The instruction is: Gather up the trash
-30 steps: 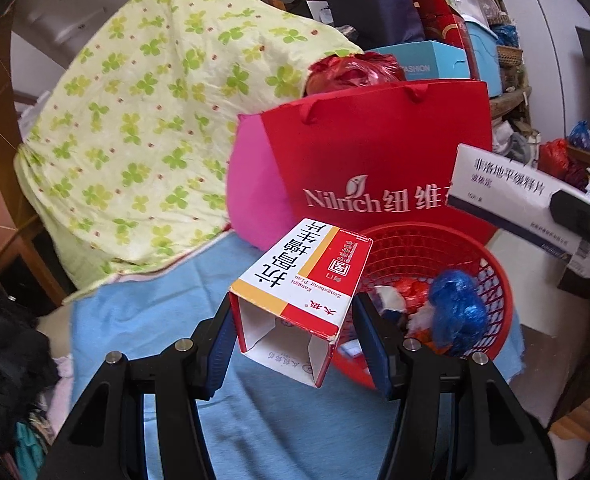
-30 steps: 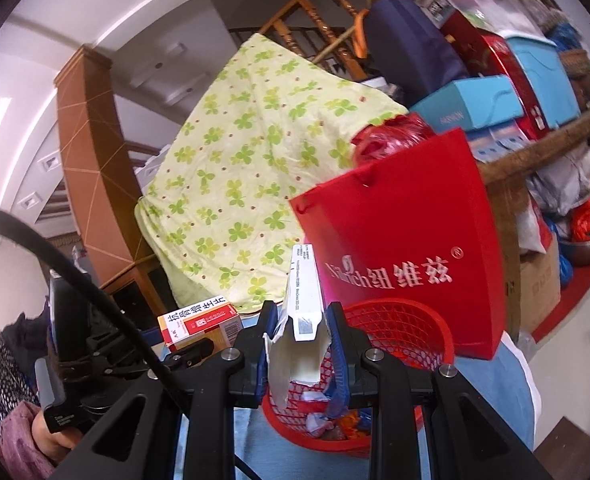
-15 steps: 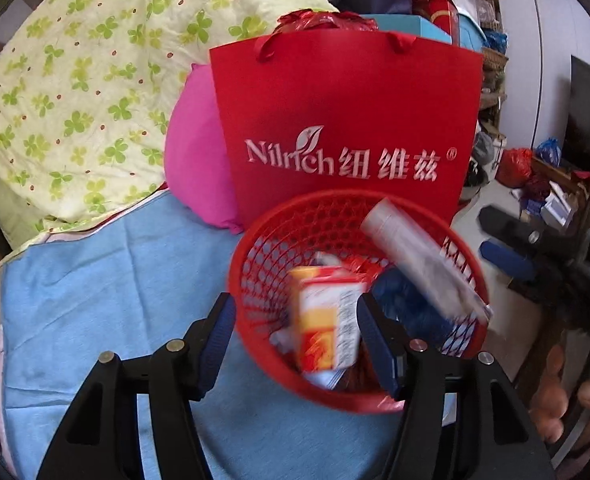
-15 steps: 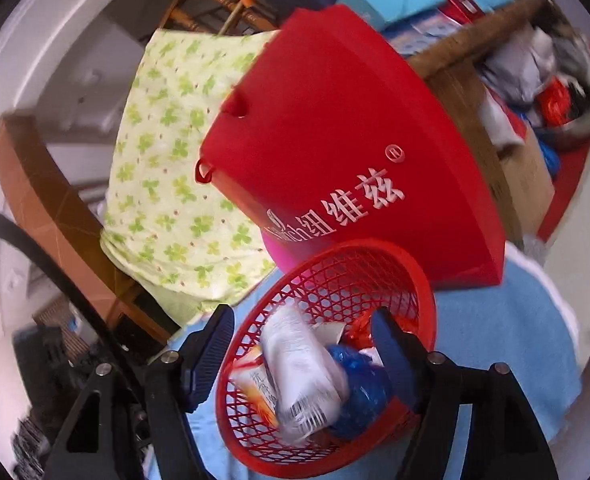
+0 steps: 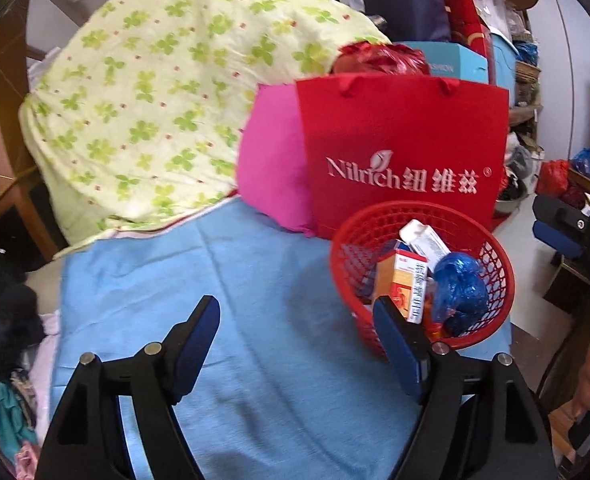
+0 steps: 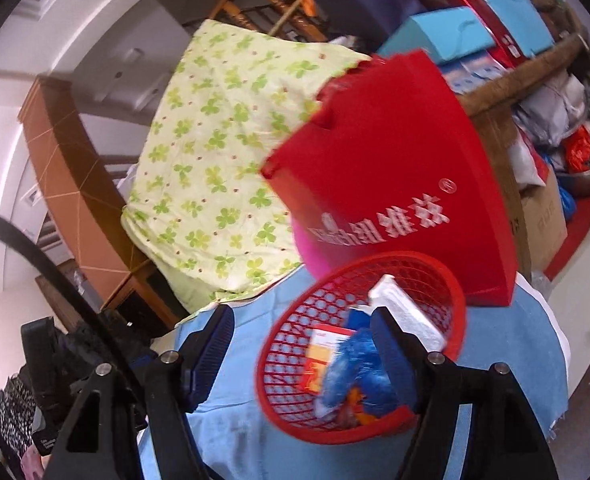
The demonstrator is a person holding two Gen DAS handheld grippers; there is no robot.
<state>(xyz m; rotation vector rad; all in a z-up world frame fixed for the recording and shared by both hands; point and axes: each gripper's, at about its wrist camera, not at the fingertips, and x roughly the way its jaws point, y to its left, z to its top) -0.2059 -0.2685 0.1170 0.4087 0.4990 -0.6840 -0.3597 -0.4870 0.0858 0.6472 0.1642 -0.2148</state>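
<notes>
A red mesh basket (image 5: 491,248) stands on the blue cloth (image 5: 255,300) and also shows in the right wrist view (image 6: 283,360). In it lie an orange and white medicine box (image 5: 401,284), a long white box (image 5: 425,238) and a crumpled blue bag (image 5: 461,292). In the right wrist view they show as the orange box (image 6: 325,354), white box (image 6: 407,312) and blue bag (image 6: 355,368). My left gripper (image 5: 295,320) is open and empty, left of the basket. My right gripper (image 6: 301,332) is open and empty above the basket's near rim.
A red Nilrich paper bag (image 5: 407,152) stands right behind the basket, with a pink cushion (image 5: 271,168) beside it. A clover-print quilt (image 5: 167,92) lies at the back left. Boxes and clutter fill the shelves at the right. Dark clothes lie at the left edge.
Both grippers have opened and dropped their boxes into the red basket. Both have since drawn back, the left one shifting leftward, so the basket now sits to its right.
</notes>
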